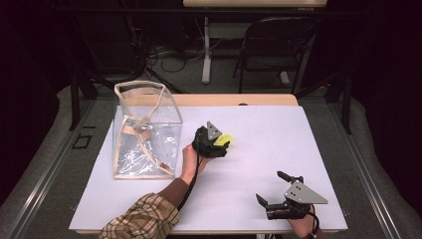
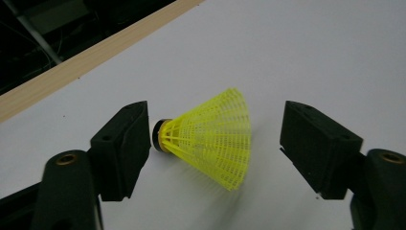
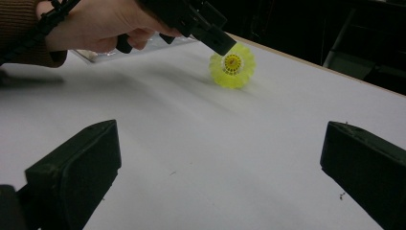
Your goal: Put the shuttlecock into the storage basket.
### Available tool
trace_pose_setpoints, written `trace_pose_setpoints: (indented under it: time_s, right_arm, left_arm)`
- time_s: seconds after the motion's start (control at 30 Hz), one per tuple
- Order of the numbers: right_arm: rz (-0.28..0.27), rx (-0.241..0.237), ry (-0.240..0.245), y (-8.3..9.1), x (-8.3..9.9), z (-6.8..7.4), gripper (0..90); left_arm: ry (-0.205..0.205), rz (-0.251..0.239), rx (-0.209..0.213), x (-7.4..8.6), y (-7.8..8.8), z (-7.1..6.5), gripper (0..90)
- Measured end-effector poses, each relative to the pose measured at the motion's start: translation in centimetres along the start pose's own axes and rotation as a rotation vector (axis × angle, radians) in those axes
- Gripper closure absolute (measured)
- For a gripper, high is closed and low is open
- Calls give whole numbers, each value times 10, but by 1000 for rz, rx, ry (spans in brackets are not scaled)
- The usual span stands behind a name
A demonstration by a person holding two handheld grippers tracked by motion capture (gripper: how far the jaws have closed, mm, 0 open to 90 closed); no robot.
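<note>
The left gripper has its two black jaws standing partly open around a yellow plastic mesh shuttlecock that lies on its side between them; one jaw sits at or just against the shuttlecock's dark cork tip, while the other stands clear of the wide skirt rim, so nothing is clamped. In the high view this left gripper is held by a hand on a plaid-sleeved forearm, near the middle of the white table top, with the shuttlecock just past its jaws. Just beside that hand, on the side away from the other gripper, stands a clear, cube-shaped plastic bag with beige trim, upright and open at the top. Well apart, near the table's near edge, the right gripper rests low with its jaws spread wide and nothing between them; its own view looks across bare table towards the shuttlecock and the left hand.
</note>
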State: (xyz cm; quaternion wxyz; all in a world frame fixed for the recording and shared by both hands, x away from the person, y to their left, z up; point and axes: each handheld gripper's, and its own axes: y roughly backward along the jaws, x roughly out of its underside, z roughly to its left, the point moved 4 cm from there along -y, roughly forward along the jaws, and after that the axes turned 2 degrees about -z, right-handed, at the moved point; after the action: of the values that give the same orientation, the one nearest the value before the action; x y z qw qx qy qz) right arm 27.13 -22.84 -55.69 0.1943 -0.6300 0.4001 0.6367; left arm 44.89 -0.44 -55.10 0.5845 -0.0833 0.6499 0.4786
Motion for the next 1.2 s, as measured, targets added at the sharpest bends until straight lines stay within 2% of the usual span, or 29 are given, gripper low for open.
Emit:
trace_pose_setpoints:
  time_s: [0.17, 0.23, 0.27, 0.6, 0.77, 1.2]
  right_arm:
    - [-1, -1, 0, 0, 0, 0, 0]
    - [-1, -1, 1, 0, 0, 0, 0]
    - [1, -1, -1, 0, 0, 0, 0]
    - [1, -2, 0, 0, 0, 0, 0]
    - [8, -3, -1, 0, 1, 0, 0]
    - [9, 1, 1, 0, 1, 0, 0]
  left_arm:
    - [-10, 36, -10, 1, -9, 2, 404]
    - [-13, 41, -14, 1, -11, 3, 422]
    - [-15, 43, -14, 2, -12, 3, 471]
    - [-41, 57, -24, 4, -20, 6, 704]
    - [-79, 50, -47, 0, -19, 8, 764]
    - [-99, 39, -71, -6, -18, 21, 885]
